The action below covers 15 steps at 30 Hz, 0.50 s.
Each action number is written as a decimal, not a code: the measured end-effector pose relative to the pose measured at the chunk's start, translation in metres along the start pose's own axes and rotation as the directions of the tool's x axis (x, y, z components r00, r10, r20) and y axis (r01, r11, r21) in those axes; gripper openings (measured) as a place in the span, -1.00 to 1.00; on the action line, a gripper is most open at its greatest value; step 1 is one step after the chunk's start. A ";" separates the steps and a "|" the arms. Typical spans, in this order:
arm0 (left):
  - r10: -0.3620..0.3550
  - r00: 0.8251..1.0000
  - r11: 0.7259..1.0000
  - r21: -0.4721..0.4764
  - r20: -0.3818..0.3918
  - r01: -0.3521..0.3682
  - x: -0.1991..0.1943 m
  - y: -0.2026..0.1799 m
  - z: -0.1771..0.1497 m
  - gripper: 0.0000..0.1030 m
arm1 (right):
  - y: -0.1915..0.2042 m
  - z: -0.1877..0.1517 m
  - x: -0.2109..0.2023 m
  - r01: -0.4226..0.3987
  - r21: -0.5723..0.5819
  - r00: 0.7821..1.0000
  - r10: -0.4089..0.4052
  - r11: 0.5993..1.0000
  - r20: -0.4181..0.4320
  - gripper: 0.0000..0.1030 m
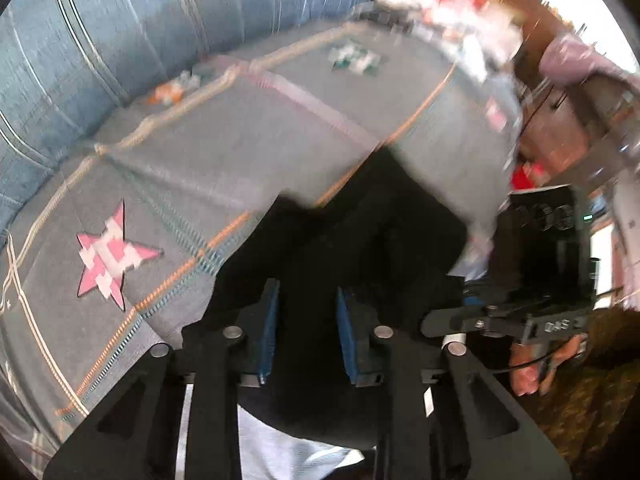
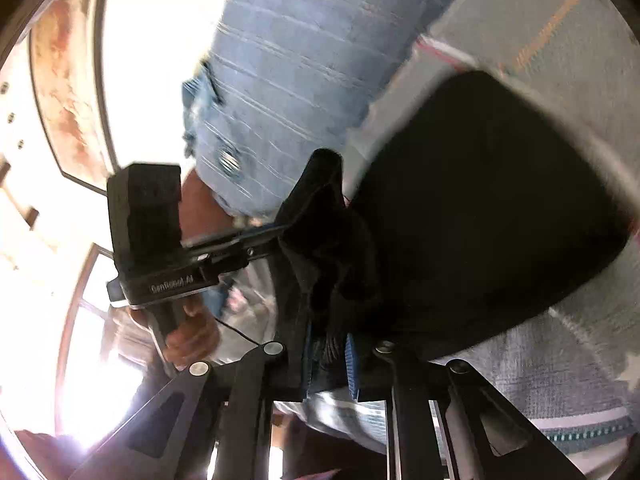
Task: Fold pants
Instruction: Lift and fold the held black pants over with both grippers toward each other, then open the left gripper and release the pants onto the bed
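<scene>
Found the pants [image 1: 360,220] lifted off the quilt [image 1: 180,160] along their near edge, hanging as a dark, bunched mass between the two grippers and draping back onto the grey cloth. Saw the left gripper [image 1: 308,340] with jaws drawn in on a thick wad of black fabric, pinching it, to judge by the cloth filling the whole gap between the blue pads. Saw the right gripper [image 2: 330,360] likewise clamped, jaws nearly pressed together on a gathered edge of the pants, with a ridge of fabric standing up just beyond the tips. Made out, in the right wrist view, the left gripper reaching in from the side to that same ridge, near the right one, with a hand [image 2: 192,336] on its grip. Could not tell waistband from hem, nor the part gripped on either side — too dark and too blurred. Noted a pink star [image 1: 110,256] sewn on the quilt well clear of the pants, and blue cloth [image 1: 120,20] with pale stripes rising behind. Judged the task early to midway: garment gripped at two points and raised, but no crisp crease or stacked layers visible, no neat rectangle lying flat. Reckoned the rest yet to do — bringing the held edge over onto the far part, laying it down, smoothing, probably folding again. Could not rule out one fold already made under the dark mass.
</scene>
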<state>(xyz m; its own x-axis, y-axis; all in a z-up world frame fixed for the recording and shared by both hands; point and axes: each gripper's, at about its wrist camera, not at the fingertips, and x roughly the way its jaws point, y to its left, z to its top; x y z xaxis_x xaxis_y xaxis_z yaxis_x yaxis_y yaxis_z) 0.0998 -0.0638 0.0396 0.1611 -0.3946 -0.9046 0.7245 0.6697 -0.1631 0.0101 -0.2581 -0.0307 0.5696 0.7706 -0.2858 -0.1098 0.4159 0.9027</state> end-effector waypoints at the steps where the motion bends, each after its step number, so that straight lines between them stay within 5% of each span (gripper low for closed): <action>1: -0.004 1.000 1.000 0.008 0.029 0.003 -0.007 -0.004 0.004 -0.53 | 0.003 0.004 -0.008 -0.017 -0.003 1.000 0.017 1.000 0.019 -0.75; 5: -0.043 0.995 0.999 0.029 0.087 0.040 -0.006 -0.026 0.030 -0.52 | 0.008 0.024 -0.046 -0.028 -0.026 0.991 0.031 0.999 0.128 -0.75; 9: -0.061 0.998 0.998 -0.021 0.005 0.061 0.052 -0.031 0.058 -0.52 | -0.021 0.031 -0.068 0.098 0.016 0.979 -0.100 0.995 0.176 -0.75; 12: 0.004 0.999 0.999 -0.036 -0.042 -0.006 0.093 -0.033 0.065 -0.39 | -0.051 0.026 -0.069 0.161 0.055 0.972 -0.168 0.985 0.166 -0.80; 15: 0.057 0.998 0.997 -0.046 -0.005 -0.057 0.093 -0.038 0.063 -0.15 | -0.053 0.027 -0.069 0.148 0.056 0.974 -0.156 0.987 0.166 -0.72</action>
<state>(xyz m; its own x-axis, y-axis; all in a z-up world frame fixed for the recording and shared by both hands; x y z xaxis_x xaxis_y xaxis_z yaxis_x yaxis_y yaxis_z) 0.1297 -0.1654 -0.0139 0.1989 -0.3527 -0.9144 0.6827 0.7192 -0.1288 -0.0017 -0.3464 -0.0503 0.7073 0.6053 -0.3653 0.0216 0.4980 0.8669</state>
